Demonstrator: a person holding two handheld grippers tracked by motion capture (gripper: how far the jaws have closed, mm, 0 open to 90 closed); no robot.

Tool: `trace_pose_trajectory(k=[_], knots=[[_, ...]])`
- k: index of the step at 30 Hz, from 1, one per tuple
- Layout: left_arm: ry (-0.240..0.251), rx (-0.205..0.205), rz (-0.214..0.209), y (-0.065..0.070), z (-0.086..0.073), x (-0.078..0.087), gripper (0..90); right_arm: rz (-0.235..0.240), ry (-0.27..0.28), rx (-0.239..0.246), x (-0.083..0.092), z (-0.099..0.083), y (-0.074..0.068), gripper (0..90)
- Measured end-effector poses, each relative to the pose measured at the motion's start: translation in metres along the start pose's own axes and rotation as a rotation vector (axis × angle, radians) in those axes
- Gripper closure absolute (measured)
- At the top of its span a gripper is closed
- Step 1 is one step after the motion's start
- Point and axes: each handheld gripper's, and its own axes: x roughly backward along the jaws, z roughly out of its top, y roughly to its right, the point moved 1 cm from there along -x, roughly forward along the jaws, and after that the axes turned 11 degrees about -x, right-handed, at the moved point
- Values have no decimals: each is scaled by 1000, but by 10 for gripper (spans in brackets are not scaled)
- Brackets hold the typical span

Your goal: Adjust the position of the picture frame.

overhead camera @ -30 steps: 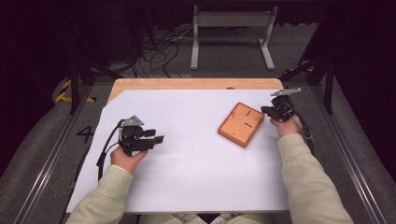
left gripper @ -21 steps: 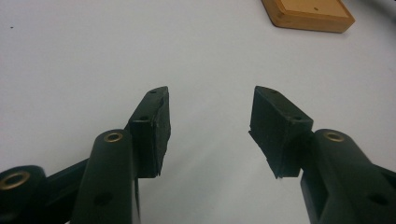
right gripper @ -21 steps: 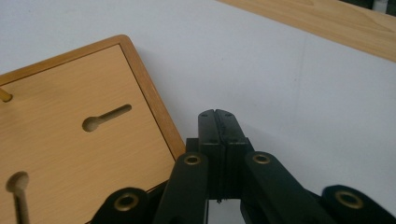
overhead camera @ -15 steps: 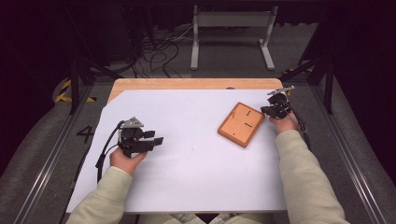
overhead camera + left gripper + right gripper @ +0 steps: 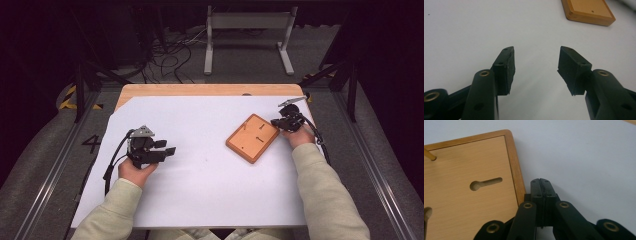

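Note:
A flat orange-brown wooden board [image 5: 252, 137] lies on the white table cover at the right of centre; its top has a keyhole slot [image 5: 486, 183] and small pegs. My right gripper [image 5: 278, 122] rests at the board's right edge with its jaws pressed together and nothing between them; the same gripper [image 5: 540, 181] sits just beside the board's rim [image 5: 513, 162]. My left gripper [image 5: 169, 147] hovers over bare cover at the left, jaws wide apart and empty; between its tips [image 5: 536, 53] only white surface shows, with the board's corner [image 5: 589, 11] far off.
The white cover [image 5: 200, 200] spans a wooden table whose far edge [image 5: 210, 90] is bare. Beyond the table stand a white metal frame [image 5: 247, 35] and cables on the floor [image 5: 170, 50]. Metal rails run along both sides.
The right gripper has shifted slightly along the board's right edge toward its far corner. The left hand and the board have stayed where they were.

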Motion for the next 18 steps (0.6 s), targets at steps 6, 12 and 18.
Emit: trace_pose_trajectory(k=[6,12,18], knots=[[1,-9,2,1,1,-1,476,61,-38,74,-2,-3,-30,900],[-1,-19,-3,2,2,-3,477,134,-52,152,-6,-8,-66,900],[-4,-21,-9,4,4,-7,483,205,-83,218,-9,-12,-101,900]])
